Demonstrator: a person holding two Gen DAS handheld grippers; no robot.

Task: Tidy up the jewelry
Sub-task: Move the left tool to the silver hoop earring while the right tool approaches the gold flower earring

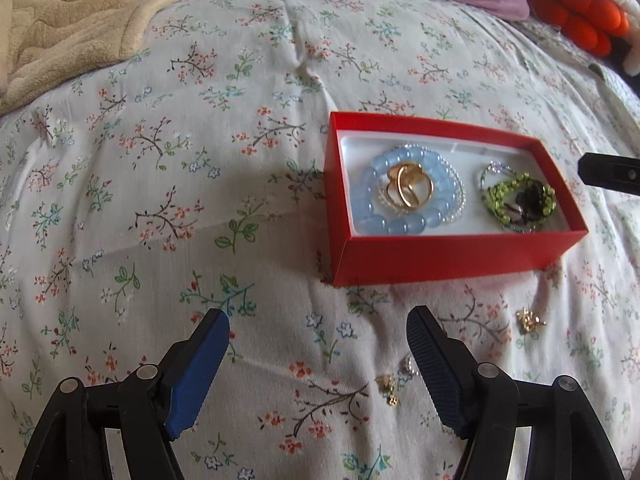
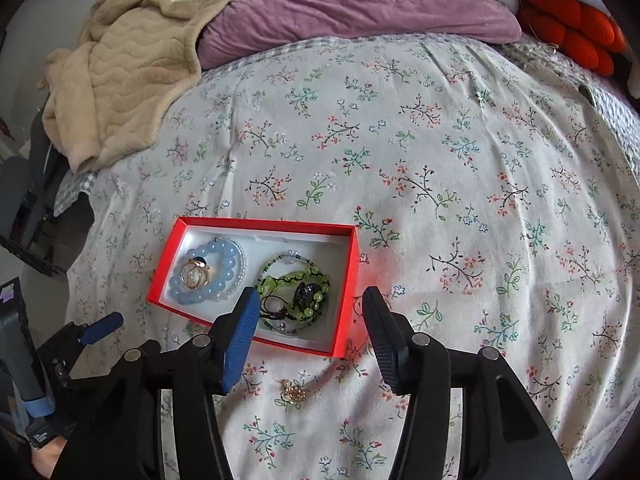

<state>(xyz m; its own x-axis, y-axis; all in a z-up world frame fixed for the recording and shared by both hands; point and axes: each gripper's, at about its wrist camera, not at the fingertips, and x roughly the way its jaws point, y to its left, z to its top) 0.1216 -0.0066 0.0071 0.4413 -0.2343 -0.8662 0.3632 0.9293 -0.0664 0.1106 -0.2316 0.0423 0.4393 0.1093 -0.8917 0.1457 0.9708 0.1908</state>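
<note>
- Left wrist view: my left gripper hovered over the bed with its fingers spread wide, holding nothing.
- Ahead of the right-hand finger sat the red box, with a blue bead bracelet, gold rings and a green bead bracelet inside.
- A small gold earring lay just inside that finger; a gold charm lay outside it.
- Right wrist view: my right gripper was likewise wide open and empty.
- The box sat just beyond the left-hand fingertip; a gold piece lay on the bed between the fingers.
</note>
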